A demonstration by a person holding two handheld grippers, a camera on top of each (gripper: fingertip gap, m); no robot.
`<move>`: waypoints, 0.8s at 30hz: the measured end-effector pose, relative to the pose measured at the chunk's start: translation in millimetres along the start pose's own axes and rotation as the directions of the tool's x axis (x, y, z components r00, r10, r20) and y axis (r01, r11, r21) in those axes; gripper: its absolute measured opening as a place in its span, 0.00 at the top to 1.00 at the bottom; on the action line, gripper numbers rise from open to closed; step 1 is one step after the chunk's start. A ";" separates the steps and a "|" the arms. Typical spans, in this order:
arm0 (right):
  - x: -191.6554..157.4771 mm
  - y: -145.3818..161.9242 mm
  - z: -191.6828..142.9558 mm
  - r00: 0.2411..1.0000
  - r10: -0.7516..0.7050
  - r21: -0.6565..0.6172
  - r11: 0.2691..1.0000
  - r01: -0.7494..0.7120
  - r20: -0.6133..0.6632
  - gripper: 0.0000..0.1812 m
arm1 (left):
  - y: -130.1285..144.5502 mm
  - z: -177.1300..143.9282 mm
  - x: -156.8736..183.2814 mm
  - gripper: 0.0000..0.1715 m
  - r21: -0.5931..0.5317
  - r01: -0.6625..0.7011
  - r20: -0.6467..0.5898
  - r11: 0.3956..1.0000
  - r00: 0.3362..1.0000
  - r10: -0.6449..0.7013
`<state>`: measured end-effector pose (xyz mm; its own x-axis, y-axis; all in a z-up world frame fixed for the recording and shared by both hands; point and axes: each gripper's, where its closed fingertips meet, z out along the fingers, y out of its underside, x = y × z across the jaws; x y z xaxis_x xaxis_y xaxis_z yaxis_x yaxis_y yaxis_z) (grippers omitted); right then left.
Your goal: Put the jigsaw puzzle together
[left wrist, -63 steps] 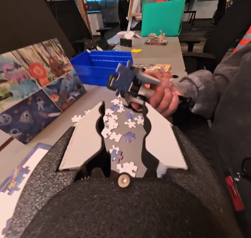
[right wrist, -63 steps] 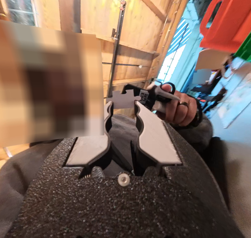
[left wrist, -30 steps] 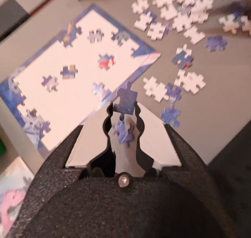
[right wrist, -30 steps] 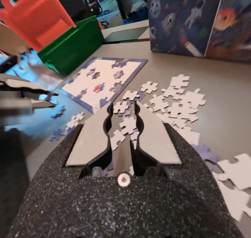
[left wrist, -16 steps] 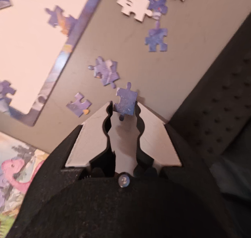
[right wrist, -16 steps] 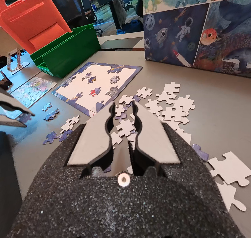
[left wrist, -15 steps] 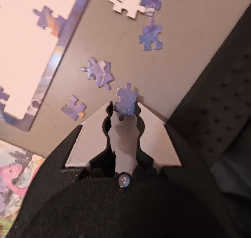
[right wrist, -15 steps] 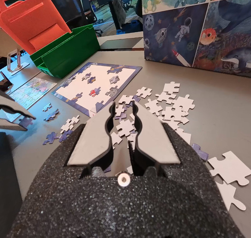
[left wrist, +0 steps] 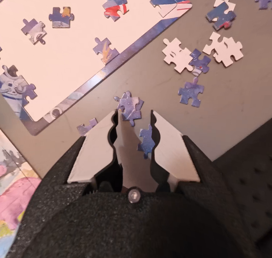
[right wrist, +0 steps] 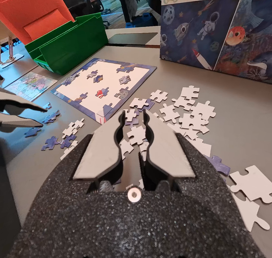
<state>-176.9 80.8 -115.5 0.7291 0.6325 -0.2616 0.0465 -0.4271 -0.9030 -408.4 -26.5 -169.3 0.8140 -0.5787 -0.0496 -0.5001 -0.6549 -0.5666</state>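
The puzzle tray [left wrist: 103, 73] has a blue rim, a white floor and several pieces set in it; it also shows in the right wrist view [right wrist: 147, 68]. My left gripper [left wrist: 134, 111] is open and low over the grey table near its front edge. A dark blue piece [left wrist: 146, 140] lies flat between its fingers, against the right one. Two overlapping blue pieces [left wrist: 130, 106] lie just past the tips. My right gripper [right wrist: 134, 111] is empty with a narrow gap between its jaws, above a heap of white, face-down pieces [right wrist: 184, 115]. The left gripper [right wrist: 42, 117] shows at its far left.
The picture-covered puzzle box [right wrist: 213, 30] stands at the back right. A green bin [right wrist: 66, 45] with an orange holder [right wrist: 33, 12] stands behind the tray. A finished dinosaur puzzle [left wrist: 11, 192] lies left of the tray. Loose pieces [left wrist: 191, 95] dot the table. My right fingertips sit around 25 cm from my left ones. The finished dinosaur puzzle [left wrist: 11, 192] is about 20 cm from my left fingertips. It is also in sight in the right wrist view [right wrist: 31, 94].
My left gripper took the blue piece from the right gripper, carried it down near the table's front edge, then opened and let it go. The right gripper has held still lately.
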 end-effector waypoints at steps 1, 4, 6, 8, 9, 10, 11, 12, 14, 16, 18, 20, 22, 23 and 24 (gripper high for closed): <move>0.6 -0.4 -0.1 1.000 0.003 0.002 1.000 -0.003 -0.001 0.87 | 0.5 2.1 0.5 0.75 0.002 0.025 0.013 1.000 1.000 -0.025; 0.5 0.4 0.4 1.000 0.011 -0.002 1.000 -0.011 0.005 0.87 | 2.4 7.0 1.1 0.75 0.002 0.093 0.019 0.996 0.995 -0.093; -0.4 1.4 0.9 1.000 0.009 -0.006 1.000 -0.009 0.009 0.87 | 4.1 7.3 2.7 0.78 -0.002 0.097 0.006 0.995 0.995 -0.097; -1.4 1.6 1.1 1.000 0.005 -0.008 1.000 -0.005 0.011 0.87 | 3.6 5.2 2.0 0.84 0.006 0.112 -0.011 0.994 0.994 -0.112; -1.7 1.5 1.1 1.000 0.003 -0.008 1.000 -0.003 0.012 0.87 | 2.9 3.7 1.2 0.84 0.013 0.124 -0.021 0.992 0.992 -0.124; -1.9 1.8 1.2 1.000 0.004 -0.009 1.000 -0.003 0.013 0.87 | 1.8 1.7 -0.3 0.84 0.022 0.134 -0.027 0.991 0.991 -0.133; -2.2 2.0 1.3 1.000 0.005 -0.011 1.000 -0.004 0.015 0.87 | 0.9 -0.4 -2.2 0.84 0.030 0.142 -0.030 0.989 0.990 -0.141; -2.2 2.1 1.3 1.000 0.004 -0.012 1.000 -0.004 0.015 0.87 | 0.6 -2.8 -4.5 0.84 0.036 0.144 -0.029 0.989 0.989 -0.143; -2.5 2.1 1.2 1.000 0.001 -0.012 1.000 -0.001 0.015 0.87 | 3.1 -9.2 -16.2 0.84 0.043 0.131 0.009 0.990 0.991 -0.132; -3.2 2.7 1.1 1.000 -0.001 -0.014 1.000 0.001 0.016 0.87 | 10.8 -16.5 -34.1 0.84 0.035 0.148 0.056 0.988 0.987 -0.150; -4.0 3.7 1.6 1.000 -0.002 -0.021 1.000 0.002 0.020 0.87 | 19.5 -23.9 -53.9 0.84 0.034 0.170 0.106 0.985 0.979 -0.173; -4.6 4.1 2.4 1.000 -0.007 -0.025 1.000 0.007 0.021 0.87 | 27.2 -30.0 -72.5 0.84 0.027 0.170 0.160 0.985 0.972 -0.172; -5.5 3.9 2.9 1.000 -0.018 -0.026 0.999 0.019 0.020 0.87 | 25.9 -34.8 -79.5 0.84 0.044 0.147 0.166 0.988 0.974 -0.152; -6.1 4.3 3.1 1.000 -0.024 -0.029 0.999 0.024 0.019 0.87 | 22.4 -36.4 -78.6 0.84 0.062 0.128 0.151 0.990 0.979 -0.136; -6.6 5.0 3.3 0.999 -0.030 -0.032 0.999 0.031 0.018 0.87 | 18.5 -36.9 -75.6 0.84 0.079 0.107 0.126 0.991 0.985 -0.116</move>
<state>-183.7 76.6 -119.4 0.7148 0.6567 -0.2403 0.0907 -0.4277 -0.8993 -490.1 -12.8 -145.6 0.8972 -0.4329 -0.0868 -0.3855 -0.6722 -0.6321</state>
